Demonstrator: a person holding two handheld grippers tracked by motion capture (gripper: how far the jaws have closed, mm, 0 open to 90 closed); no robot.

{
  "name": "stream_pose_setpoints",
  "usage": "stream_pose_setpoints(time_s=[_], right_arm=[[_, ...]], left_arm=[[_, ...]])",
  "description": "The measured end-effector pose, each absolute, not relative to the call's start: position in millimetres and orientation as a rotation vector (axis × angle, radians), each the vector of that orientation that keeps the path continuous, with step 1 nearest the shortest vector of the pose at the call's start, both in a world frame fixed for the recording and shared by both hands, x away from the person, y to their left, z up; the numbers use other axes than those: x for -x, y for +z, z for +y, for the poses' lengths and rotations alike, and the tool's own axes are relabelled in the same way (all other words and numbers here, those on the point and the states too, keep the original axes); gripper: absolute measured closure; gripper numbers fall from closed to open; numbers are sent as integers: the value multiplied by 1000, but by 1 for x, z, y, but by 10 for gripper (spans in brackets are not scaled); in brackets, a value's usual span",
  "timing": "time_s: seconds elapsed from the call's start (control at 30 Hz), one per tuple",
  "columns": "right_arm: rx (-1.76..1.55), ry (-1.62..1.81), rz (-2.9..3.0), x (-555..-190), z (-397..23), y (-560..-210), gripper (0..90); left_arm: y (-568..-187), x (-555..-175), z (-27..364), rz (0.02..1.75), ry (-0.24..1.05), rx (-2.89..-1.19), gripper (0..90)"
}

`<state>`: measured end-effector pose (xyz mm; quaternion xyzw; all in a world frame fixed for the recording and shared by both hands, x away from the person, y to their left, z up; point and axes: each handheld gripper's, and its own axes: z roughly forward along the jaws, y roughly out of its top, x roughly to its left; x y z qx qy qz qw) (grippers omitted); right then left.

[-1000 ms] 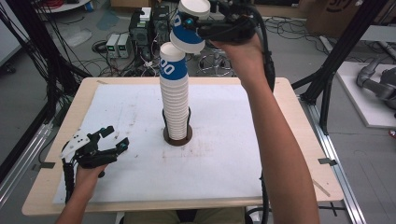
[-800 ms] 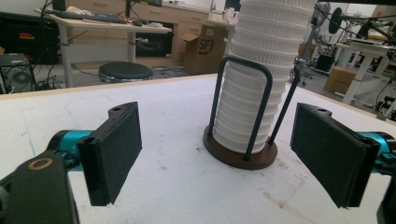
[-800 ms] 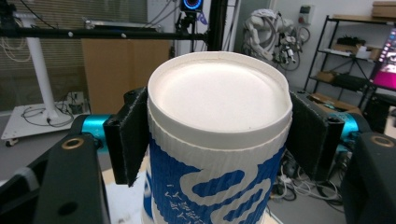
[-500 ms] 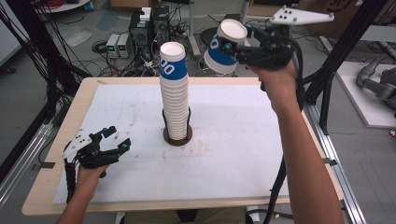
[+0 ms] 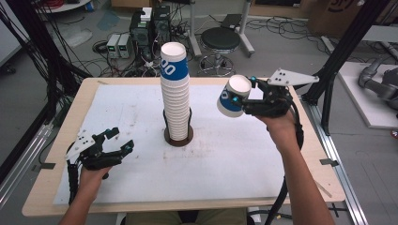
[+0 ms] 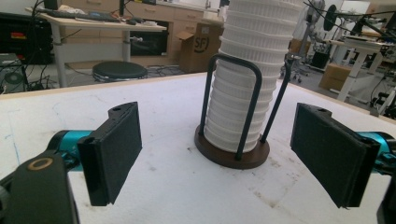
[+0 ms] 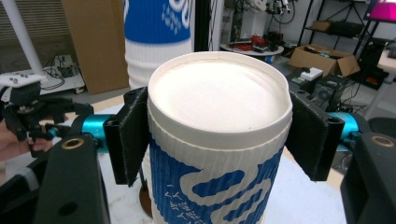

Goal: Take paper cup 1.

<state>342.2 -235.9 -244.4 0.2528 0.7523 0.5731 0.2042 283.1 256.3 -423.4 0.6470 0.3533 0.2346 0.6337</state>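
White-and-blue ribbed paper cup [image 5: 233,96] was held in the air to the right of the stack, above the table, tipped on its side with its closed bottom toward the camera. Right gripper [image 5: 248,99] had its two black jaws clamped on the cup's opposite sides; in the right gripper view the cup [image 7: 218,158] sat squarely between the pads. Tall stack of white ribbed paper cups with a blue-printed top cup [image 5: 174,91] stood upright near the table's middle, seated in a round dark brown base with thin black wire uprights [image 6: 232,151]. Left gripper [image 5: 118,140] rested low over the white sheet covering the wooden table [image 5: 234,164], near the front left, well apart from the stack, jaws spread wide and holding nothing. Black round stool [image 5: 220,40] stood on the floor beyond the table.
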Motion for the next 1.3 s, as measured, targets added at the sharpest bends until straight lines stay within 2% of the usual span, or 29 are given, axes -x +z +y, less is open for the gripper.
stream_pose_setpoints(time_s=[0.33, 0.73, 0.9, 1.3], right_arm=[[-737, 1561, 2106, -326, -244, -304, 295], [-794, 1584, 2127, -322, -252, -350, 296], [-790, 1574, 2147, -322, -253, -360, 296], [-750, 1542, 2148, -319, -249, -354, 297]], left_arm=[[-423, -280, 251, 798, 539, -1486, 165], [-422, -279, 250, 788, 556, -1493, 164], [-422, -282, 249, 790, 554, -1481, 164], [-421, -281, 246, 765, 553, -1493, 165]])
